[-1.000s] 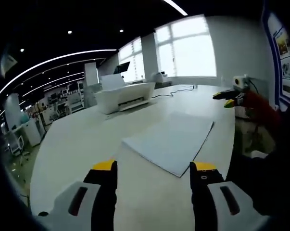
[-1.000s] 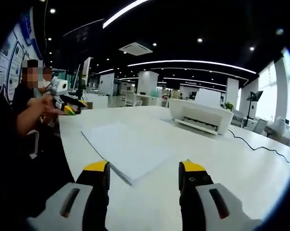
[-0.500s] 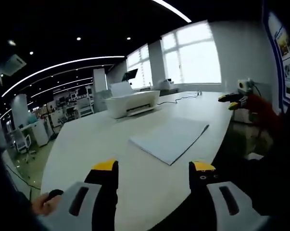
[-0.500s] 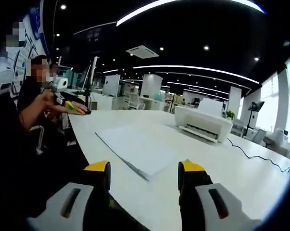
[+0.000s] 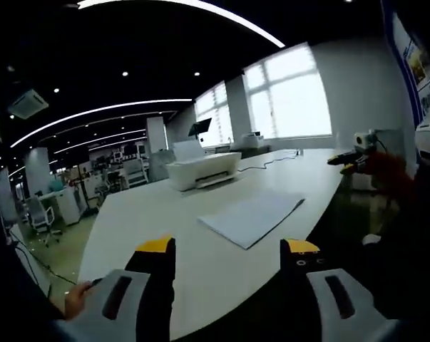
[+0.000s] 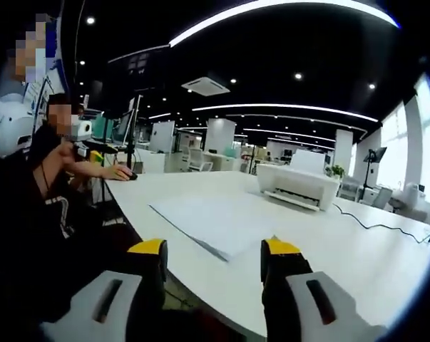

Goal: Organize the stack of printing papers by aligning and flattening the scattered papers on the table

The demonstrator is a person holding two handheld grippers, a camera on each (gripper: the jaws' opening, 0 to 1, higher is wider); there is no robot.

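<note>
A flat, squared stack of white printing paper [image 5: 252, 216] lies on the white table [image 5: 157, 221], near its edge. In the right gripper view the same paper stack [image 6: 211, 221] sits ahead of the jaws. My left gripper [image 5: 229, 248] is open, held back from the table with nothing between its yellow-tipped jaws. My right gripper [image 6: 213, 249] is open too, off the table's edge and short of the paper. The right gripper [image 5: 350, 158] also appears at the far right of the left gripper view, in a person's hand.
A white printer [image 5: 202, 171] stands on the far part of the table, its cable [image 5: 268, 162] running off behind it; the right gripper view has the printer [image 6: 298, 187] as well. A person [image 6: 54, 160] sits at the left. Chairs and desks fill the room beyond.
Both cameras have pulled back and lowered from the table, so the paper stack looks smaller and farther. The stack itself has not moved. Both grippers stayed open.
</note>
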